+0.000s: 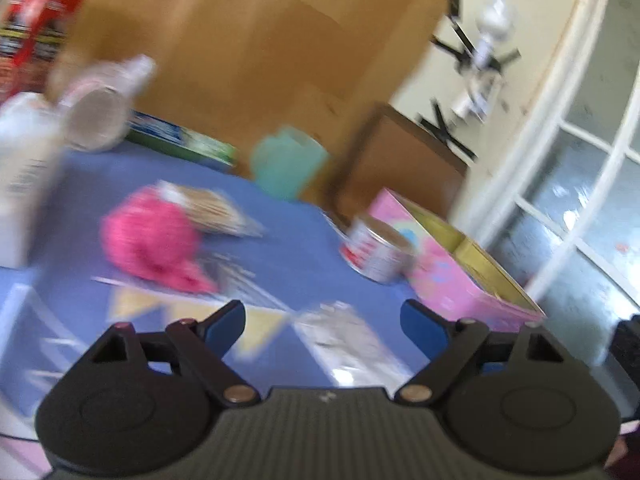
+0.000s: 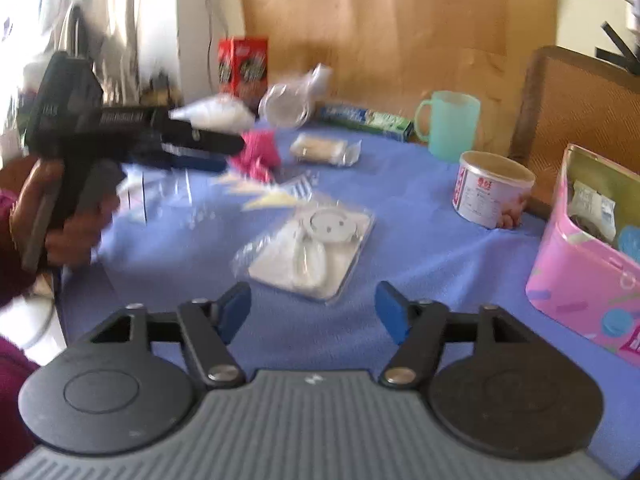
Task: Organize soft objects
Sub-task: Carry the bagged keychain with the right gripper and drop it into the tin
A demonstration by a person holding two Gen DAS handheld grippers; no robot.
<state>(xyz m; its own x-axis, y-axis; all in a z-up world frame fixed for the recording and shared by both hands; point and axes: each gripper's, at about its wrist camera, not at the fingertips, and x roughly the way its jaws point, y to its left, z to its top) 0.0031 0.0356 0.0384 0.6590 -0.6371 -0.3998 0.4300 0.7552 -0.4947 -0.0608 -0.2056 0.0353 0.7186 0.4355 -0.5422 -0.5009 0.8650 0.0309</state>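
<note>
Blue cloth covers the surface, and both tongs hang above it with jaws spread and nothing between them — the right tongs over a clear-wrapped white packet, the left tongs near the left edge. A pink soft bundle lies mid-surface toward the far edge; the pink box stands at the right edge.

Left gripper open, nothing between its blue pads. Landmark: crumpled pink fabric item on blue tablecloth. Right of it, a white round tin, then an open pink box. Behind, a pale green mug. Touching it behind, possibly a clear packet; blurred.
</note>
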